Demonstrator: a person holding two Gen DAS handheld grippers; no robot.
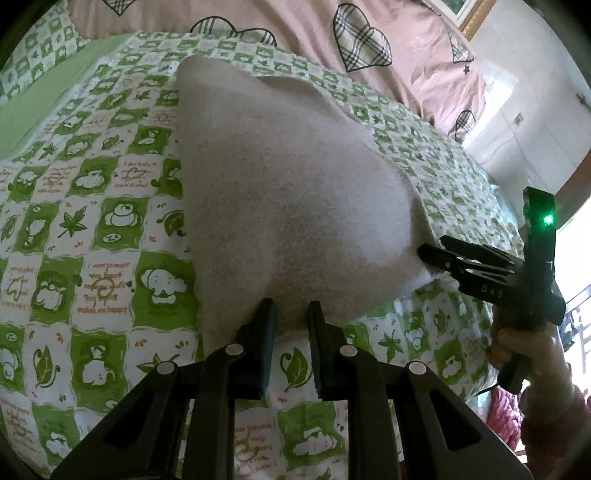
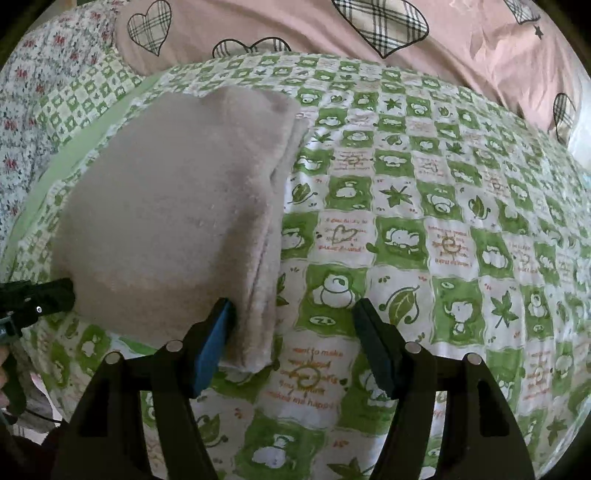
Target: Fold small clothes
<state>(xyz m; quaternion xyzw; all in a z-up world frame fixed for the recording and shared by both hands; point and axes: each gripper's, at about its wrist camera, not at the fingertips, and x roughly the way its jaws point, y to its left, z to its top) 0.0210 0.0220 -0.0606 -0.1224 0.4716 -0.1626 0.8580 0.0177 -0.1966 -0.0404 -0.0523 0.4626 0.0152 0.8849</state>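
- Left tool (image 1: 290,314): jaws a narrow gap apart, tips at the near edge of the beige folded garment (image 1: 280,206); whether cloth is pinched between them cannot be told from its own camera.
- Same left tool in the right wrist view (image 2: 68,291): tip touches the garment's (image 2: 177,221) left near corner (jaw gap not visible there).
- Right tool (image 2: 293,317): released, jaws spread wide. Its left finger (image 2: 212,343) sits against the garment's near right corner; the other finger stands over bare bedsheet (image 2: 443,229).
- Right tool as the left wrist camera sees it (image 1: 428,254): tip meets the garment's right corner; a green light glows on its body.
- Garment: fuzzy, folded in layers (stacked edges show along its right side), lying on the green-and-white checked bedsheet (image 1: 92,229).
- Pink quilt with plaid hearts (image 2: 332,26) lies beyond the sheet.
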